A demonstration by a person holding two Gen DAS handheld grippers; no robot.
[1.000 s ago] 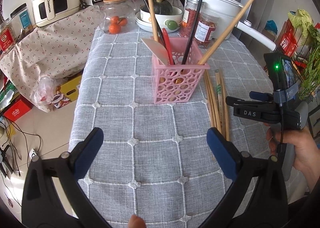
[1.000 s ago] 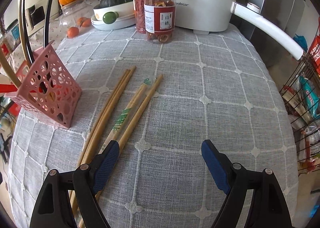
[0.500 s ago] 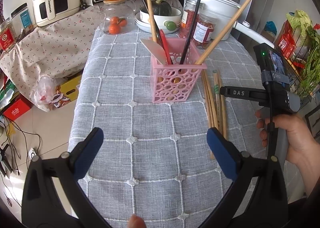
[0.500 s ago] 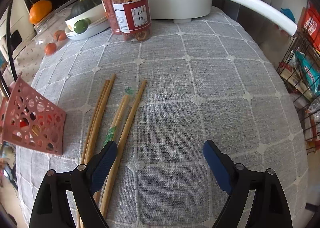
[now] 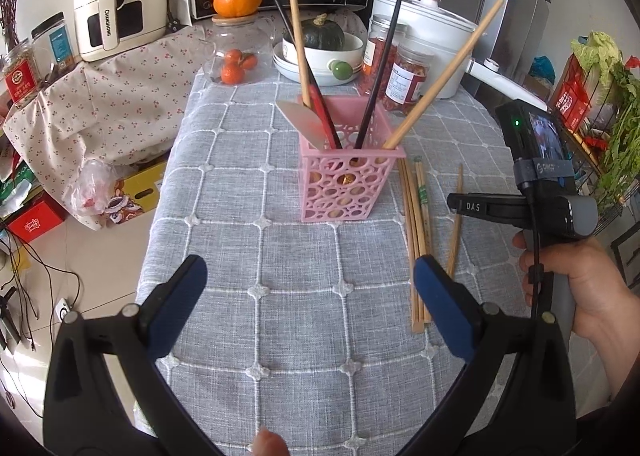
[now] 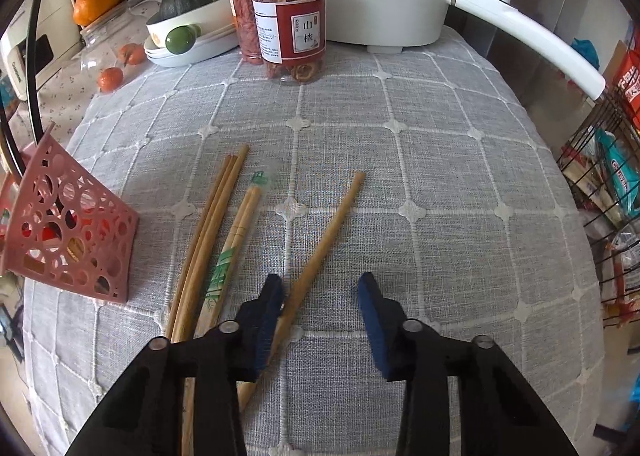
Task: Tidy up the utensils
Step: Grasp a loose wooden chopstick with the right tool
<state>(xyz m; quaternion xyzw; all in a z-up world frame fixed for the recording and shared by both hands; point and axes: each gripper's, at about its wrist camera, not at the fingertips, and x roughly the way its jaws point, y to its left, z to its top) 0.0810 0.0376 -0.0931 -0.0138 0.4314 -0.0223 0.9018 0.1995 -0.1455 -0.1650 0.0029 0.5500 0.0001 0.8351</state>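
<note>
Right now your right gripper (image 6: 320, 302) is the one that matters: its jaws have just been closing and stand narrowed, with a single loose chopstick (image 6: 326, 238) between them. That chopstick lies against the inner face of the left finger (image 6: 269, 312), while the right finger (image 6: 370, 310) stands clear of it with bare tablecloth (image 6: 440, 160) showing in the gap, so the stick is bracketed but not yet pinched. Its long axis runs diagonally, from under the left finger up and away to the right, so it crosses the line of the jaws at a slant instead of lying square to them. You would probably do well to let the squeeze finish near this low end and expect the far tip to swing as it lifts. Just to the left, the remaining chopsticks (image 6: 216, 224) lie in a near-parallel bundle, close beside the left finger, so watch that it does not drag one along. The pink basket (image 5: 347, 172), where the stick belongs, stands upright further to the left, already holding several utensils that lean outward. Seen from the left wrist, your left gripper (image 5: 310, 284) hangs wide and empty over bare cloth, short of the basket and to the left of the bundle (image 5: 416, 224), so the right hand (image 5: 580, 288) is plainly nearer the work.
</note>
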